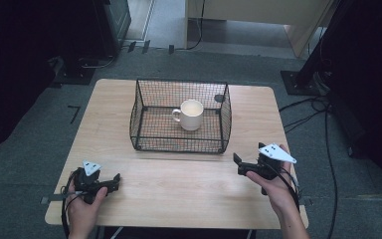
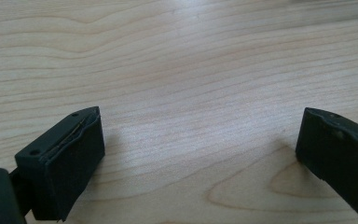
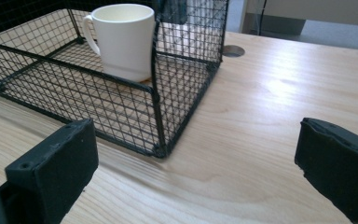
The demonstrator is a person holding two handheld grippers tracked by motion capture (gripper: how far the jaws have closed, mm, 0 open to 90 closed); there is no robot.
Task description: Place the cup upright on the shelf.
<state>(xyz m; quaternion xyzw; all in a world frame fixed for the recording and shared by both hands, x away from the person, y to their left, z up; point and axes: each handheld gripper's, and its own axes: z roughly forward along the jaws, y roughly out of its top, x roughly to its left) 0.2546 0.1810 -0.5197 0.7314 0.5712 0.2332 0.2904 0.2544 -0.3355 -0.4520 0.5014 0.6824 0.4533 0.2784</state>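
Standing upright inside the black wire basket, toward its right rear part, a white mug holds nothing visible, while the left gripper and right gripper, both near the basket's front, gape empty.

The pale wooden desk shows light tan boards with darker wavy grain and an oval knot ring. The black wire-mesh basket has a fine square grid pattern. The glossy ceramic mug is cream-white. Both grippers' fingers are matte black, and each gripper carries a light grey triangular plate.
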